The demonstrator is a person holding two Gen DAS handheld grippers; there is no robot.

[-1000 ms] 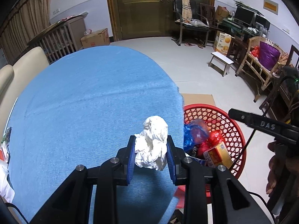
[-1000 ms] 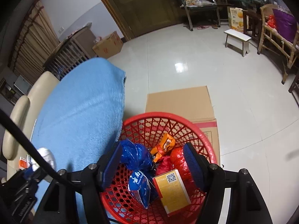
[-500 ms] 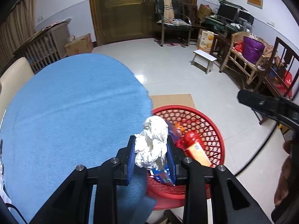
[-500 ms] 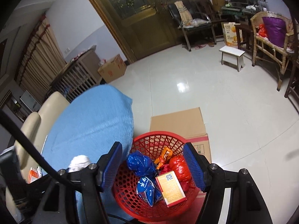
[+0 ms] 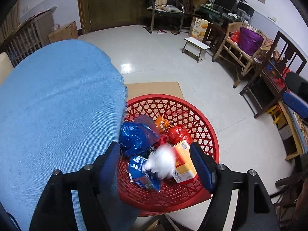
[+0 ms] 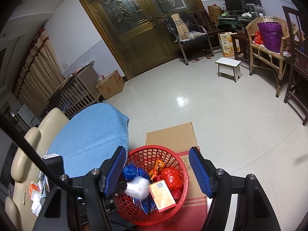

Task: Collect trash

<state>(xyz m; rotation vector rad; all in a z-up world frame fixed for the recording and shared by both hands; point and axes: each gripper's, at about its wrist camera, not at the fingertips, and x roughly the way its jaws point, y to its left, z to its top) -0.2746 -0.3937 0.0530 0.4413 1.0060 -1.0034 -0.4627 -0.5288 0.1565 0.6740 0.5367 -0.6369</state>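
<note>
Our left claw (image 5: 154, 165) has just let go: it stands wide open, and the white paper ball (image 5: 161, 162) drops into the red basket (image 5: 200, 113) at six o'clock. Our right claw (image 6: 156, 170) is open and holds nothing. One more piece is collected.

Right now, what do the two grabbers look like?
The left gripper and the right gripper look alike: black angular arms with round silver screws, ending in flat blue pads with a fine ribbed texture. A black cable runs across the right view. No sleeves or hands show.
</note>
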